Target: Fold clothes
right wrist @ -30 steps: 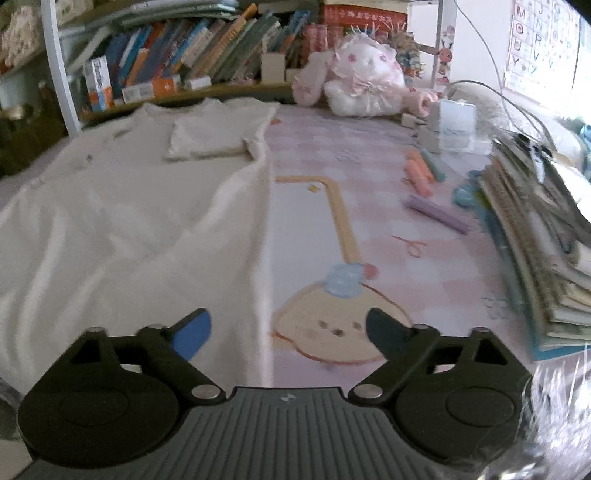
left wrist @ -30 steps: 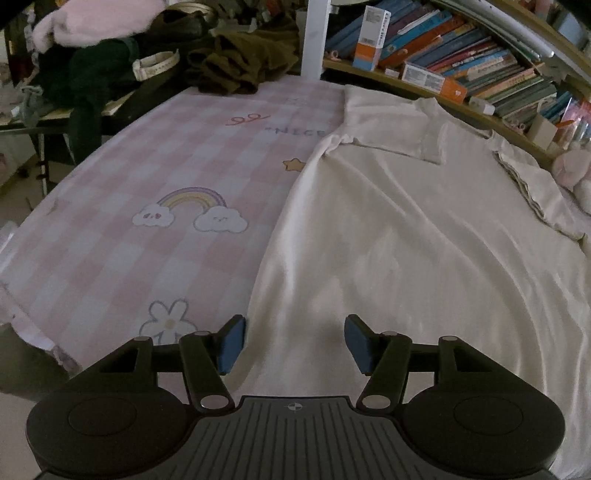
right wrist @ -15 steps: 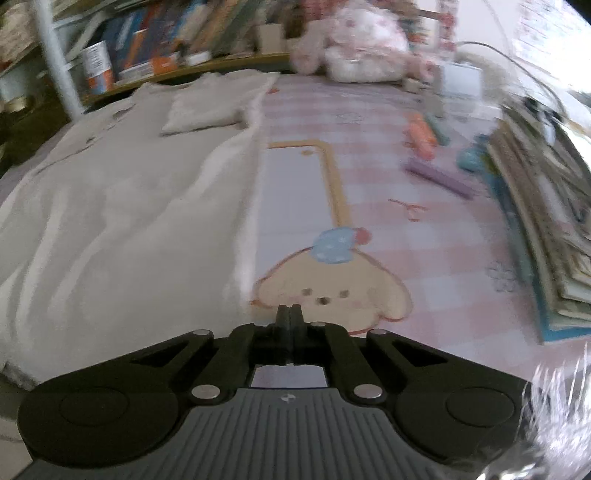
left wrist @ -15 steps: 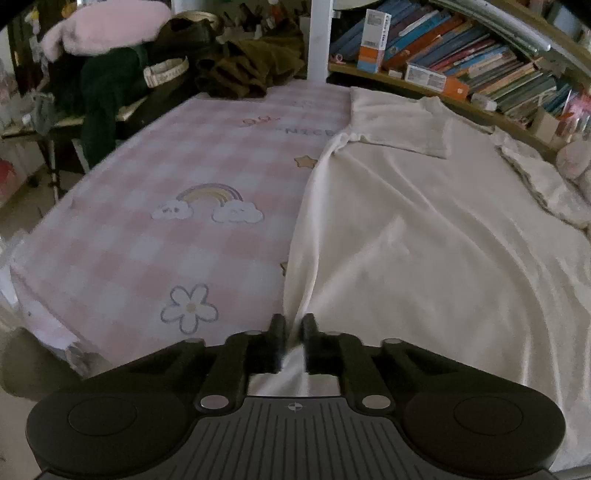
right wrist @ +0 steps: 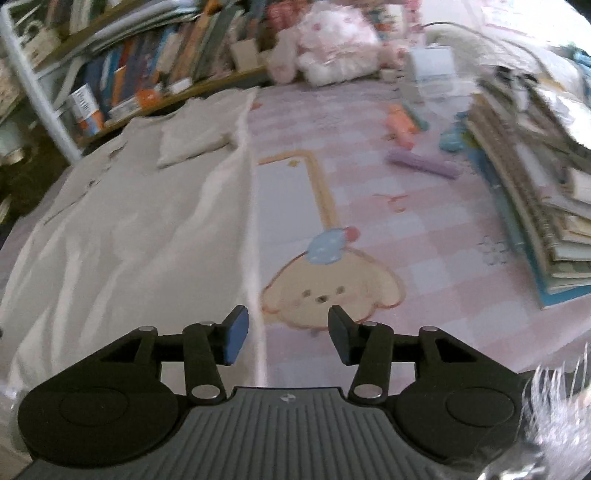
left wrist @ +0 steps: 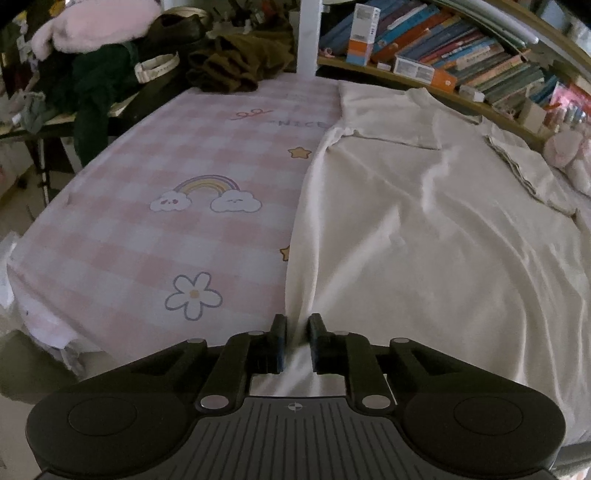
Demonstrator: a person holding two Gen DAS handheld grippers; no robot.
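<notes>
A cream white garment (left wrist: 424,240) lies spread flat on a pink checked sheet (left wrist: 166,229) with cartoon prints, both sleeves folded inward at the far end. My left gripper (left wrist: 297,334) is shut on the garment's near left edge, and a ridge of cloth runs up between the fingers. In the right wrist view the same garment (right wrist: 129,240) fills the left half. My right gripper (right wrist: 288,332) is open at the near right corner. The garment's right edge runs just inside its left finger (right wrist: 234,334), and the right finger is over the bare sheet.
A bookshelf (left wrist: 461,48) lines the far side behind a white post (left wrist: 308,33). Dark clothes (left wrist: 229,62) are heaped at the far left. A stack of notebooks (right wrist: 535,184), loose markers (right wrist: 421,166) and a pink plush toy (right wrist: 332,48) sit to the right.
The left gripper closed on the garment's left edge and still holds it. The right gripper closed half a second ago and has opened again beside the right edge.
</notes>
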